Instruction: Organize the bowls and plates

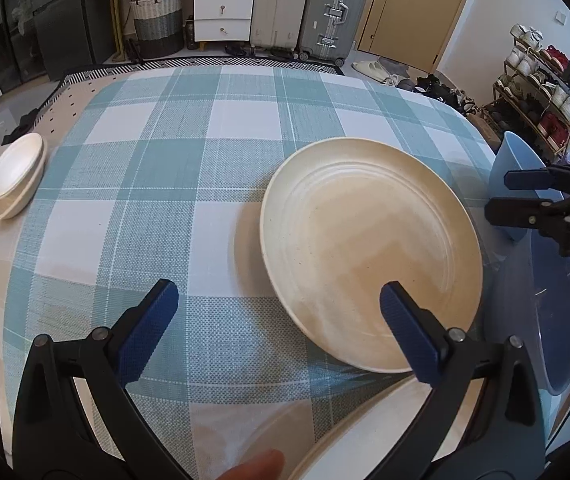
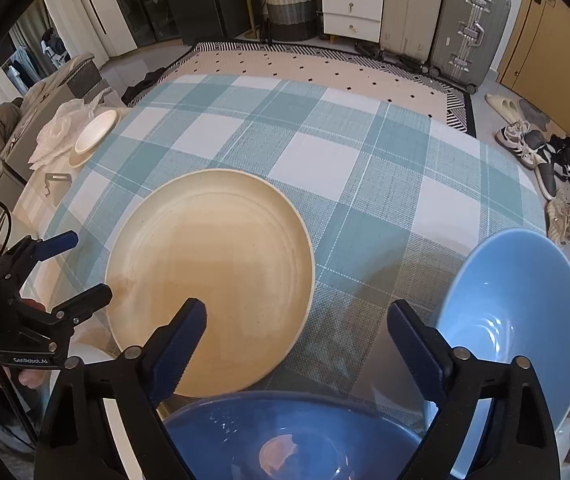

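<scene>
A large cream plate lies flat on the checked tablecloth. My left gripper hangs open above the cloth, its right finger over the plate's near rim and touching nothing. A second pale plate's rim shows below it. My right gripper is open over a dark blue bowl, with a light blue bowl tilted on its right. Each gripper shows in the other's view: the right gripper and the left gripper. Small white dishes are stacked at the far left edge.
A crumpled white plastic bag and a metal bracket lie by the table's left edge. Beyond the table stand suitcases, a white drawer unit, a woven basket and a shoe rack.
</scene>
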### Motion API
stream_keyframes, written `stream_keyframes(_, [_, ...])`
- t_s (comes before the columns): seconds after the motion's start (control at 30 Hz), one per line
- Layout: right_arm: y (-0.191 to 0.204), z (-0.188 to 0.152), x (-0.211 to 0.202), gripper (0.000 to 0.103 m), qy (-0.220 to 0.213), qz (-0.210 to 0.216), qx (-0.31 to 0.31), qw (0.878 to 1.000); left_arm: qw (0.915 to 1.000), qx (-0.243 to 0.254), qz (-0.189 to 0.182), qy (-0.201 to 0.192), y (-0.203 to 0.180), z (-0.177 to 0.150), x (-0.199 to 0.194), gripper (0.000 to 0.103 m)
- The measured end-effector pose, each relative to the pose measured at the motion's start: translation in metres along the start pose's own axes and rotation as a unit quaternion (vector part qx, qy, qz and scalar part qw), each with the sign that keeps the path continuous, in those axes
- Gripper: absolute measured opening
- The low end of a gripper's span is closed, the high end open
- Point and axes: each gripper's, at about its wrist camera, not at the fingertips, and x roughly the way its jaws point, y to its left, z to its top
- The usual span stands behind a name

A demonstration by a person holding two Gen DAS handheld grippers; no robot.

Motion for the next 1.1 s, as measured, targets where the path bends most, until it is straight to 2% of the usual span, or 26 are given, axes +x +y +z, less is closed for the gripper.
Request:
stream_keyframes(0.1, [0.001,0.003,0.009,0.085,0.016,0.003,-0.003,1.000,1.0000,0.001,-0.004,0.008,0.000,0.000,0.008,0.091])
stream_keyframes(0.2, [0.002,0.005,0.019,0.085,0.031,0.007,-0.006,0.999,0.9999,0.003,-0.011,0.013,-0.002,0.000,0.014,0.084])
stream_keyframes(0.27, [0.005,0.007,0.022,0.084,0.035,0.004,-0.014,0.999,0.9997,0.008,-0.015,0.018,-0.004,0.000,0.016,0.074])
stream_keyframes(0.43, [0.012,0.011,0.029,0.079,0.046,-0.005,-0.029,0.999,0.9992,0.012,-0.023,0.029,-0.005,-0.001,0.023,0.061])
stream_keyframes(0.57, [0.020,0.012,0.035,0.077,0.055,-0.026,-0.052,0.997,0.9989,0.015,-0.027,0.034,-0.006,-0.003,0.025,0.055])
stream_keyframes(0.63, [0.025,0.013,0.037,0.068,0.058,-0.030,-0.063,0.996,0.9988,0.019,-0.028,0.037,-0.007,-0.004,0.025,0.051])
stream_keyframes(0.73, [0.032,0.015,0.040,0.067,0.059,-0.044,-0.082,0.994,0.9985,0.022,-0.028,0.041,-0.008,-0.004,0.027,0.046])
stream_keyframes(0.97, [0.037,0.016,0.053,0.056,0.081,-0.051,-0.096,0.991,0.9979,0.032,-0.024,0.051,-0.010,-0.006,0.031,0.032])
stream_keyframes(1.1, [0.036,0.017,0.056,0.053,0.082,-0.055,-0.097,0.990,0.9974,0.039,-0.024,0.055,-0.012,-0.007,0.032,0.028])
